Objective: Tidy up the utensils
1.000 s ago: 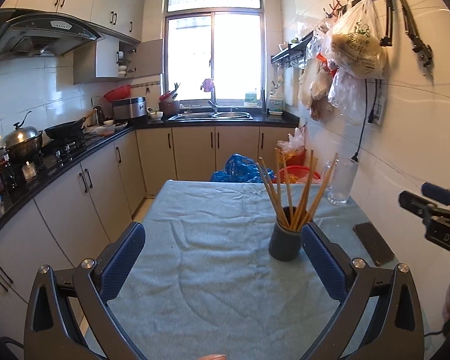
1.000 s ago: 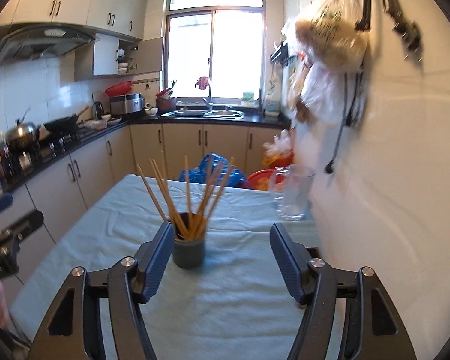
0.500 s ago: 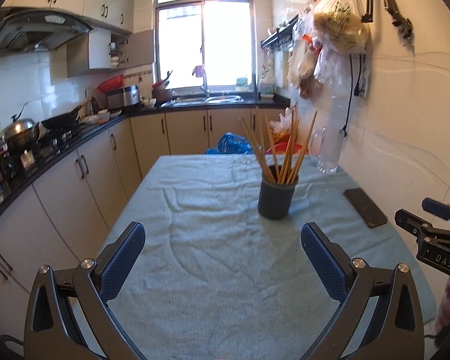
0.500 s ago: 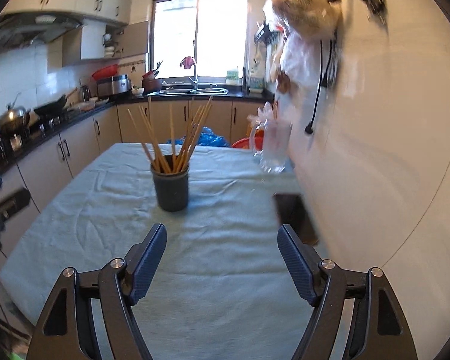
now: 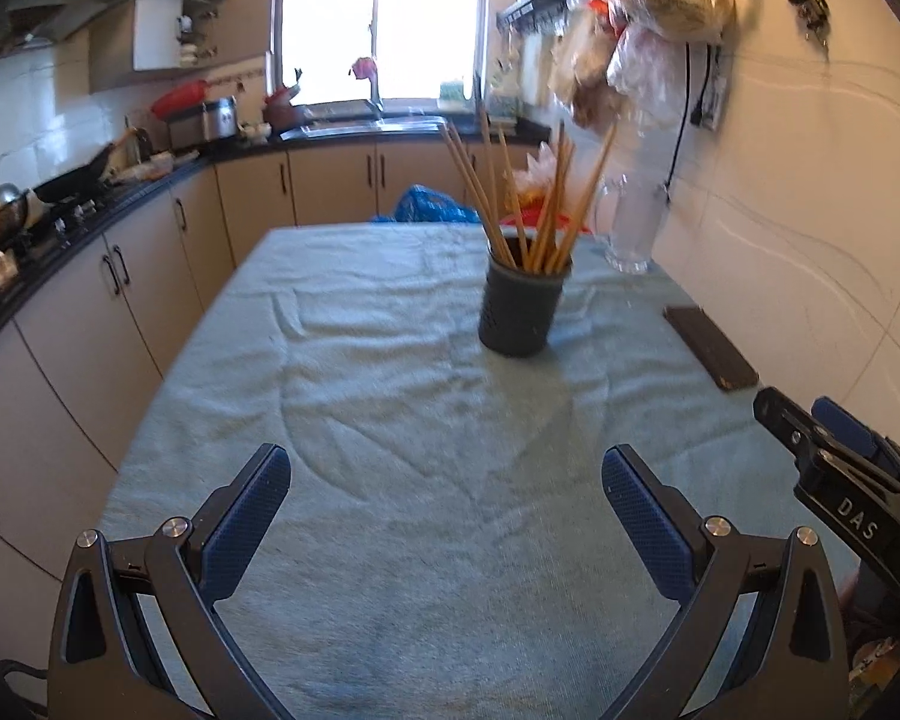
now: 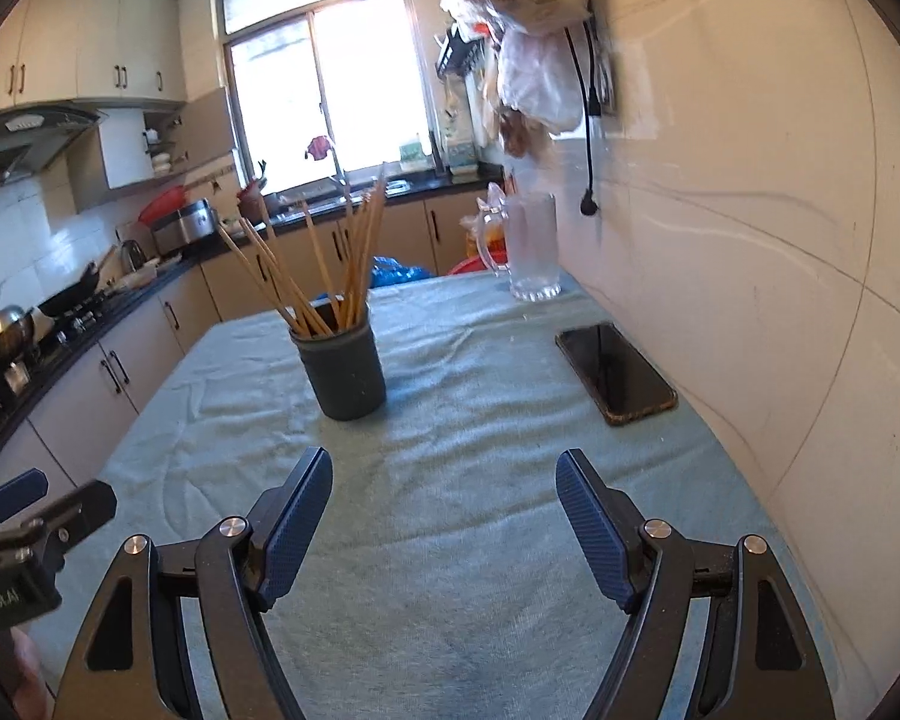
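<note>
A dark grey cup stands upright on the pale green tablecloth, holding several wooden chopsticks that fan outward. My left gripper hovers open over bare cloth, well short of the cup, with nothing between its blue pads. In the right wrist view the same cup and chopsticks sit ahead and to the left of my right gripper. It is also open and empty above the cloth. Each gripper shows at the edge of the other's view.
A black phone lies flat on the cloth near the white wall on the right. A glass mug stands at the table's far right corner. Bags hang on the wall above. Kitchen counter and cabinets run along the left.
Both grippers have sunk toward the table and tipped downward, so the cup sits higher in each view. The right wrist view has rolled, and its jaws stand a little wider.
</note>
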`<state>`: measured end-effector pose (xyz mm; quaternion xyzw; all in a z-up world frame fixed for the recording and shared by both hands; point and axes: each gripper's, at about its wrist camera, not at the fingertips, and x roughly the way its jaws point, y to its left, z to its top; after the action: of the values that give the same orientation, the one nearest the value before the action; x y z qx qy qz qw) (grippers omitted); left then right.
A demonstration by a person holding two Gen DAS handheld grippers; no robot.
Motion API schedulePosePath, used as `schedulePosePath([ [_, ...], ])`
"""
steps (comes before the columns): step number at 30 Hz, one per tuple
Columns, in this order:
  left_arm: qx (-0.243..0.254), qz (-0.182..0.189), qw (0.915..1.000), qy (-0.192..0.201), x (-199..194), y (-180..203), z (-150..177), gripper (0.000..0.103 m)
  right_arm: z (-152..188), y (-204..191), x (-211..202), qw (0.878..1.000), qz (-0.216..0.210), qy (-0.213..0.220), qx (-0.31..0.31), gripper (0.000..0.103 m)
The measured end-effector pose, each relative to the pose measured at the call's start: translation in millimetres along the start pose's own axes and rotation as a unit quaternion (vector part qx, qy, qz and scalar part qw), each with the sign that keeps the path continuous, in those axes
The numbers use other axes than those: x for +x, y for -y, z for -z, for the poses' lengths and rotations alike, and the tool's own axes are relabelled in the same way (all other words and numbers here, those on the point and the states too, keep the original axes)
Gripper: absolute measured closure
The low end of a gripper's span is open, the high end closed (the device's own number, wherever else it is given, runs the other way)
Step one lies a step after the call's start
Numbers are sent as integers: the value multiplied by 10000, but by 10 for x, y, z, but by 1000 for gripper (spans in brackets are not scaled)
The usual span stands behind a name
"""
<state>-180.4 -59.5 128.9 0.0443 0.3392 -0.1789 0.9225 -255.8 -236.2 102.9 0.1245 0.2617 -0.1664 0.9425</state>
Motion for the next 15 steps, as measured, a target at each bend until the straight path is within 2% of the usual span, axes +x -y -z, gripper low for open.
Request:
schedulePosePath([
  [9,-105,-205,9997,-45,199,-62,26,0,11,64,37,9991,389,164,21,22],
  [15,-222,-262,9994,-15,257,-124,4,0,11,29,54,9983,502,296,-68,22],
])
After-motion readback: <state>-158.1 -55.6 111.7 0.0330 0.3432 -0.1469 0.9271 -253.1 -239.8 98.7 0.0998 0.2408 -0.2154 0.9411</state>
